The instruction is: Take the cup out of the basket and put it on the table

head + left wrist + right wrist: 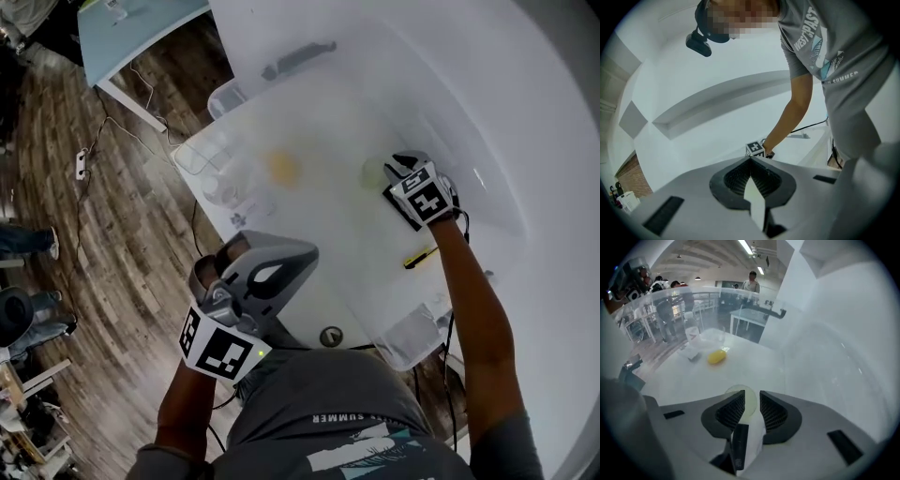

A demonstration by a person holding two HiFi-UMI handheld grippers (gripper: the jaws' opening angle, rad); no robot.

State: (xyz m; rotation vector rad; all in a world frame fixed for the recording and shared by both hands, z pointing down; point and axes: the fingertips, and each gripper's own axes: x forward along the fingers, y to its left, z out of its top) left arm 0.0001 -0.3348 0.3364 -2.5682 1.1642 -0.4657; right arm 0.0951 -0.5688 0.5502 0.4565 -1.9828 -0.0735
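A pale, almost white cup (373, 174) stands upright on the white table (337, 253). My right gripper (398, 171) hangs just above it, pointing steeply down. In the right gripper view the cup (740, 398) shows between and behind the tips of my right gripper (752, 398), which is open, its pads off the cup. My left gripper (305, 251) hovers at the table's near left edge, close to my body. In the left gripper view my left gripper (751, 160) is shut, with nothing between its pads.
A yellow object (281, 167) lies mid-table, with clear plastic containers (220, 169) to its left. A clear bin (412, 337) sits at the near edge and a small yellow-and-black item (419, 258) beside my right arm. Wooden floor and cables lie to the left.
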